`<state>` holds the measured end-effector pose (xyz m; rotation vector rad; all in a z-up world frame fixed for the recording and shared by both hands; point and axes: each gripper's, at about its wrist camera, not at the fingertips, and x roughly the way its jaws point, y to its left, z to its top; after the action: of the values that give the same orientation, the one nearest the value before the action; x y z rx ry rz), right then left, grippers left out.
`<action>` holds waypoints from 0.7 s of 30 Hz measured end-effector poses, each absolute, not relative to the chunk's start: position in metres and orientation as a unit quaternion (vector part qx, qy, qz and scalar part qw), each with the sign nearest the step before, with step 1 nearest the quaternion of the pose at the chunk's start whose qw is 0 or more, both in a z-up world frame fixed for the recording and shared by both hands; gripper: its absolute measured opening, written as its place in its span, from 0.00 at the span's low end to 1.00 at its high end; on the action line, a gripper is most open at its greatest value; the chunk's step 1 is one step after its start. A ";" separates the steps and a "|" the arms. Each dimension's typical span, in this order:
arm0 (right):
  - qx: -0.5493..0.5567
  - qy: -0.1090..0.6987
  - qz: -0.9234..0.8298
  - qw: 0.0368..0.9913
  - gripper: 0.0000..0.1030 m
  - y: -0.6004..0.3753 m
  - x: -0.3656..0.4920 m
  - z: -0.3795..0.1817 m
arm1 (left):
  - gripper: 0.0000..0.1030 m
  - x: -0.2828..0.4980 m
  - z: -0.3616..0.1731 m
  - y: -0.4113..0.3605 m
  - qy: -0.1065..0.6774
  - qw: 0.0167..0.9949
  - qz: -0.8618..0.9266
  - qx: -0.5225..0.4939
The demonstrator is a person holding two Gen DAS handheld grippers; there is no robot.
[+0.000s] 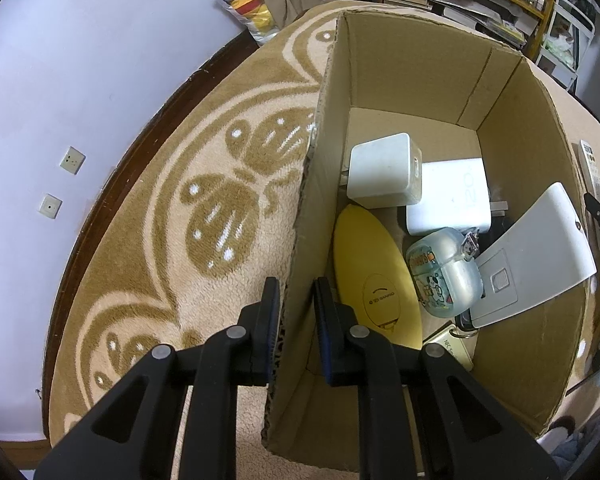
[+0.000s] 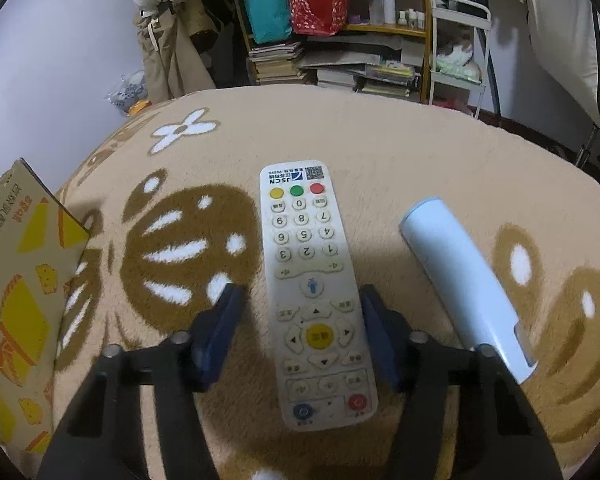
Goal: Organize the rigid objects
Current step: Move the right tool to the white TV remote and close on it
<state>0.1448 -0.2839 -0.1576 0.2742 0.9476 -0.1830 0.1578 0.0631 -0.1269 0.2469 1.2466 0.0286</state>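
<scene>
Remote (image 2: 314, 292) lies between my right tool's (image 2: 300, 328) wide-open fingers, ungripped; closing off-centre could slide it into the blue tube (image 2: 466, 284). Left tool (image 1: 296, 312) pinches the box (image 1: 300, 240) wall.

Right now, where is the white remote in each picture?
Left wrist view: only a sliver of the remote shows, at the far right edge, outside the box.
Right wrist view: the remote lies in the centre, between the open fingers of the right gripper.
Shared landmark: the box, far left here.
</scene>
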 end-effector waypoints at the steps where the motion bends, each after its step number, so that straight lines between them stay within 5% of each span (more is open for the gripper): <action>1: 0.131 0.454 -0.088 0.877 0.43 -0.284 0.144 -0.157 | 0.16 0.158 -0.127 0.063 0.582 0.805 0.013 0.117; 19: 0.169 0.403 -0.067 0.897 0.41 -0.242 0.125 -0.112 | 0.16 0.159 -0.125 0.064 0.584 0.804 0.011 0.111; 20: 0.164 0.397 -0.068 0.901 0.22 -0.238 0.125 -0.107 | 0.15 0.159 -0.125 0.064 0.584 0.804 0.010 0.111; 21: 0.161 0.392 -0.065 0.904 0.17 -0.234 0.125 -0.101 | 0.15 0.159 -0.125 0.064 0.584 0.804 0.010 0.111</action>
<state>0.1252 -0.2344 -0.1009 0.3328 0.8099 -0.1339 0.1590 0.0639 -0.1254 0.2386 1.2503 0.0224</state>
